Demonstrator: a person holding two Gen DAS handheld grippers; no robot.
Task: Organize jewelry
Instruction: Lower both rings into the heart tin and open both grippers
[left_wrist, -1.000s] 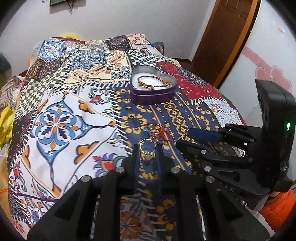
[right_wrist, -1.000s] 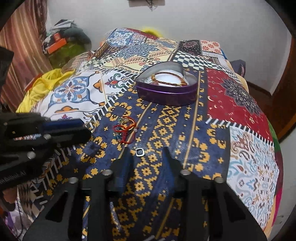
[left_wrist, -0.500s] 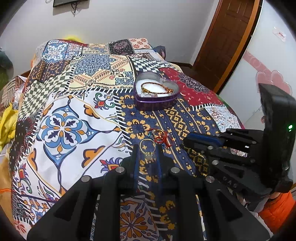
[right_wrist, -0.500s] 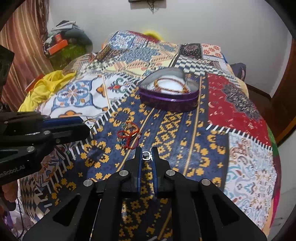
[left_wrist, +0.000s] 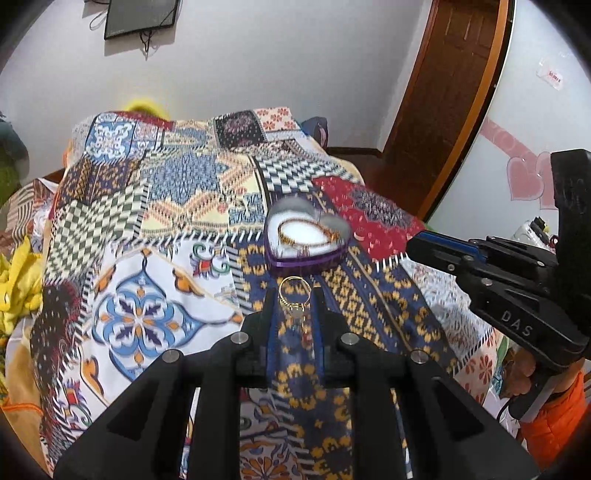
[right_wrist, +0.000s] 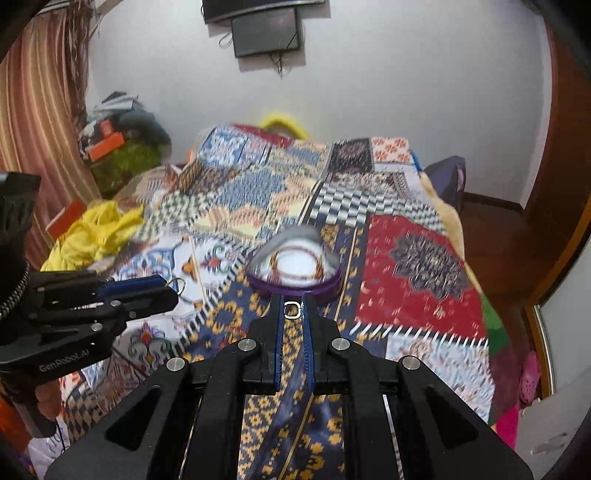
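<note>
**Both tongs carry rings toward the heart-shaped tin**

A thin gold ring with a small setting (left_wrist: 293, 295) is pinched at the tips of the left gripper (left_wrist: 294, 301). A small square silver ring (right_wrist: 291, 309) is clamped in the right gripper (right_wrist: 292, 309), whose jaws have just been closing onto it. Just beyond both sets of tips sits the purple heart-shaped tin (left_wrist: 334, 260), a gold bead bracelet (left_wrist: 295, 232) inside, on the patchwork bedspread (left_wrist: 147, 288).

Both rings (left_wrist: 293, 295) (right_wrist: 291, 309) seemingly aloft, nearer the tin (left_wrist: 306, 236).

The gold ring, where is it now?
In the left wrist view the gold ring is pinched at the left gripper's tips, just in front of the purple heart-shaped box.
</note>
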